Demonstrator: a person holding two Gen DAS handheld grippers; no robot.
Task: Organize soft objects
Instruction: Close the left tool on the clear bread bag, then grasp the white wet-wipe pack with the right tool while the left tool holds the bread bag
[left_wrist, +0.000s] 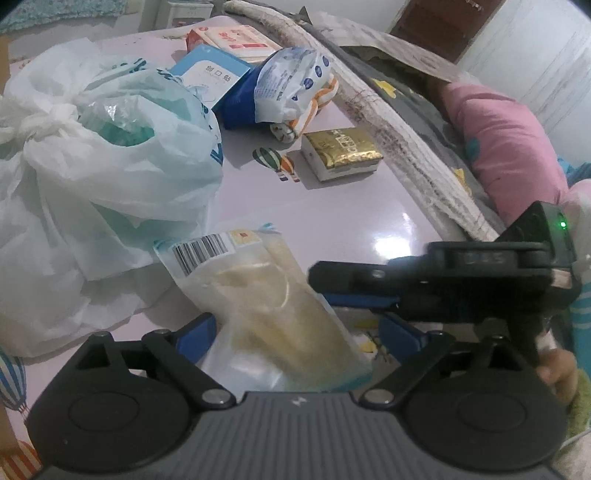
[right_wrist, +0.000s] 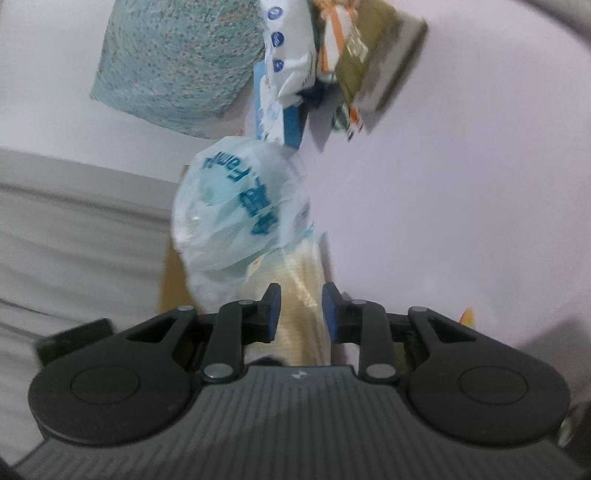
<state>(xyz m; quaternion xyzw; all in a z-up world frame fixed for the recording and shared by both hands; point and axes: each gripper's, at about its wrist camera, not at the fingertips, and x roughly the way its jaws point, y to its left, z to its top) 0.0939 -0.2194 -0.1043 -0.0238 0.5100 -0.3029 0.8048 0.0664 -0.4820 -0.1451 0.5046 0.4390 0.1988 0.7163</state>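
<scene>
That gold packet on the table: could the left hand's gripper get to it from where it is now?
Probably yes. The gold packet lies alone on bare table, with open surface in front. The left gripper is open around a clear pouch, and the right gripper reaches across, so it would need to lift over those first.

Clear pouch (left_wrist: 266, 306) on pink table (left_wrist: 369, 221), between wide-spread left tongs (left_wrist: 303, 332).
</scene>
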